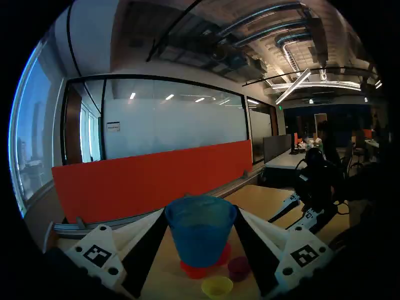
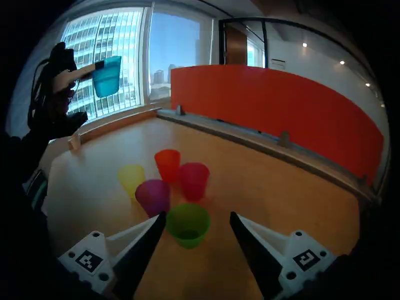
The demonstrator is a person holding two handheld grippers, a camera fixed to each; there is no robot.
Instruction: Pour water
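Observation:
My left gripper (image 1: 200,212) is shut on a translucent blue cup (image 1: 200,231), held upright and high above the wooden table (image 1: 260,197). Its lower half looks darker, as if it holds liquid. Beneath it stand a red cup (image 1: 197,271), a purple cup (image 1: 239,267) and a yellow cup (image 1: 217,287). In the right gripper view, my right gripper (image 2: 196,216) is open low over the table (image 2: 280,200), with a green cup (image 2: 188,225) standing between its fingertips, untouched. Behind it cluster a purple cup (image 2: 153,196), yellow cup (image 2: 131,178), red cup (image 2: 167,164) and pink cup (image 2: 194,180). The left gripper (image 2: 95,67) holds the blue cup (image 2: 107,76) at upper left.
An orange divider panel (image 2: 300,110) on a metal rail runs along the table's far edge. Large windows (image 2: 115,55) lie beyond the table's end. The right gripper (image 1: 300,207) and the dark-sleeved hand holding it show farther off. Desks and a seated person (image 1: 325,145) are in the background.

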